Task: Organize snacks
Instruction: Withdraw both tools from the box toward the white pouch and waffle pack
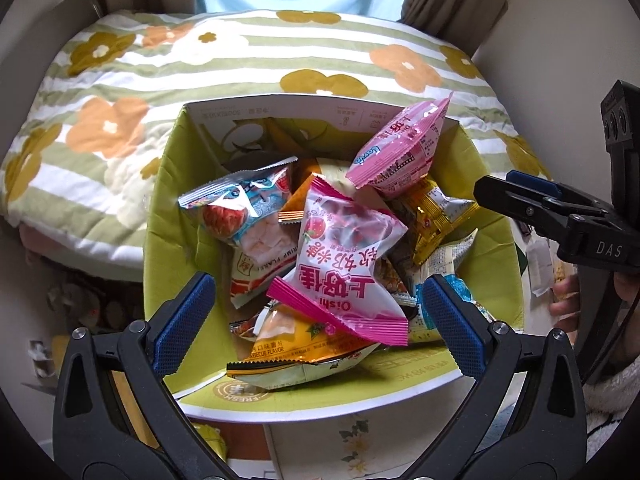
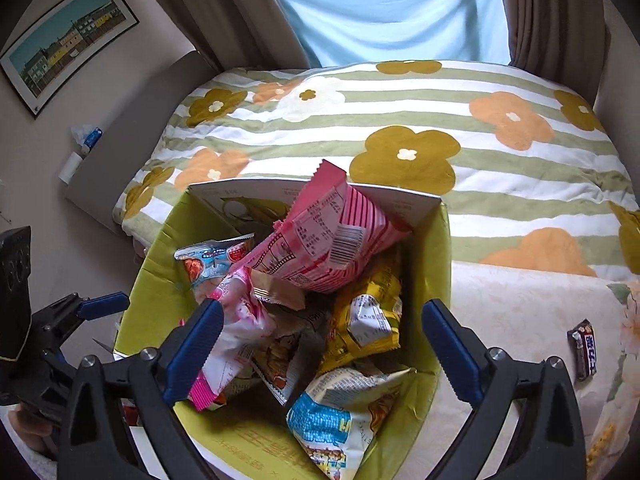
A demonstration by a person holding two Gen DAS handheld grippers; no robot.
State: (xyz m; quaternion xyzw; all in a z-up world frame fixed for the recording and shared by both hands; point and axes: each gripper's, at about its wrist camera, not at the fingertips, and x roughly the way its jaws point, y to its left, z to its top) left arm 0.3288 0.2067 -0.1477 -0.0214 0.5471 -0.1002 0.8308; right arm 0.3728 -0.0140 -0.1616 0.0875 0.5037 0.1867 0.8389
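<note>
A cardboard box with a green inside (image 1: 172,216) (image 2: 436,240) holds several snack packets. A pink Oishi packet (image 1: 344,256) lies on top of the pile. Around it are a blue strawberry packet (image 1: 240,208) and an orange barbecue packet (image 1: 304,352). A pink striped packet (image 1: 404,148) (image 2: 320,240) leans on the far corner. A yellow packet (image 2: 368,312) and a blue-and-white one (image 2: 340,412) lie on the right side. My left gripper (image 1: 318,284) hangs open over the pile, holding nothing. My right gripper (image 2: 323,308) is open above the box too, empty. A dark chocolate bar (image 2: 584,354) lies outside, to the right.
Behind the box is a bed with a striped flower quilt (image 1: 240,64) (image 2: 480,160). The box stands on a pale floral cloth (image 2: 520,312). A framed picture (image 2: 68,40) hangs on the left wall. A person's hand (image 1: 566,300) holds the right tool.
</note>
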